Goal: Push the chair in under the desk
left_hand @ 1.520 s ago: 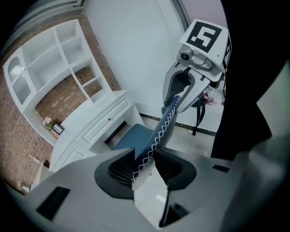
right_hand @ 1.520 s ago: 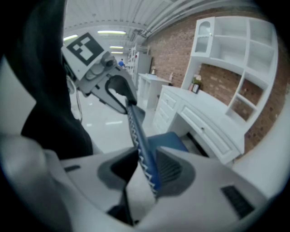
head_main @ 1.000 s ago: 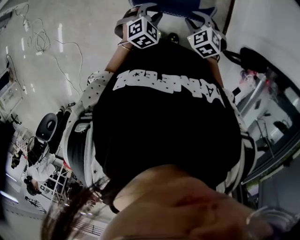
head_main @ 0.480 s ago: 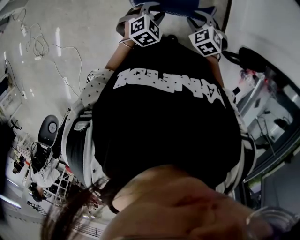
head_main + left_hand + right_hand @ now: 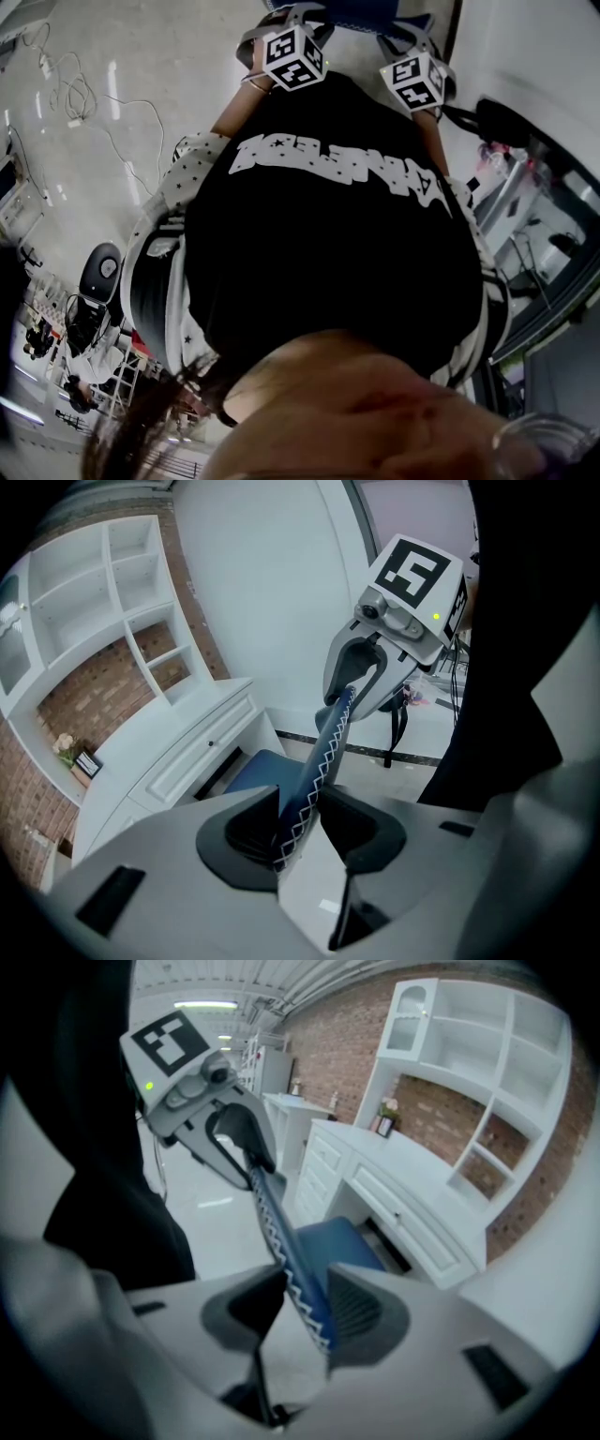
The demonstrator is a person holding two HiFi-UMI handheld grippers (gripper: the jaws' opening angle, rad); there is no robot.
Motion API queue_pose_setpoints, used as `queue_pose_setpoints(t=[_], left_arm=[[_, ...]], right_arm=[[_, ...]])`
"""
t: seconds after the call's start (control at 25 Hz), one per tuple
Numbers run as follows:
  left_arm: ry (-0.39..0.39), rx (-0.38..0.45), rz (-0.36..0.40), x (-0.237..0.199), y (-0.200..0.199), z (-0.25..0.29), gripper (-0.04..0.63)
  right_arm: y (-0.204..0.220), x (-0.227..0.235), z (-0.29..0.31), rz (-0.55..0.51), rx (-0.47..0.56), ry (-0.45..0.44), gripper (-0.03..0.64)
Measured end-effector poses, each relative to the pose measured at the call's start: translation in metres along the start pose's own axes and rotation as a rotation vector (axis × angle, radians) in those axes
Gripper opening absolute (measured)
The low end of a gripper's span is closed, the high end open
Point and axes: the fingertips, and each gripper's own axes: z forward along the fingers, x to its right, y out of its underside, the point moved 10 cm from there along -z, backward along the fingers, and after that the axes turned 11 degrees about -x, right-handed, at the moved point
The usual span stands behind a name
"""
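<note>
Both forearms of the person were stretched forward, away from the body, side by side, and each pair of tongs pointed down and ahead. The left tongs (image 5: 298,817) were clenched on the top edge of the chair (image 5: 328,747), a blue backrest with white zigzag stitching. The right tongs (image 5: 305,1302) grasped the same edge further along it. Each gripper view showed the other tongs at the far end of that edge.

Beyond the tongs, lower than the backrest, lay the blue seat (image 5: 261,771). In front of the seat stood the white counter (image 5: 178,752) with its drawers (image 5: 412,1218). The far end of the seat was near the dark opening under the counter. Whether it was already under the edge could not be told. Above the counter rose white shelves (image 5: 112,583) against a brick wall. To the outer side of the left tongs the floor (image 5: 141,56) was open, with some loose cables (image 5: 84,94) well apart from the chair.

Compared with one second before, the two marker cubes (image 5: 293,58) stood a little nearer to the top of the head view, farther from the person's body. The blue of the chair was still ahead of them. The hold on the backrest looked the same.
</note>
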Motion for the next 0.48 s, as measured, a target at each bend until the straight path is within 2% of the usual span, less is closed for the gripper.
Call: queue_pose_setpoints(t=[0.48], left_arm=[[0.038, 0.036, 0.045, 0.01, -0.013, -0.002, 0.169]], right_arm=[[0.013, -0.003, -0.013, 0.028, -0.04, 0.038, 0.149]])
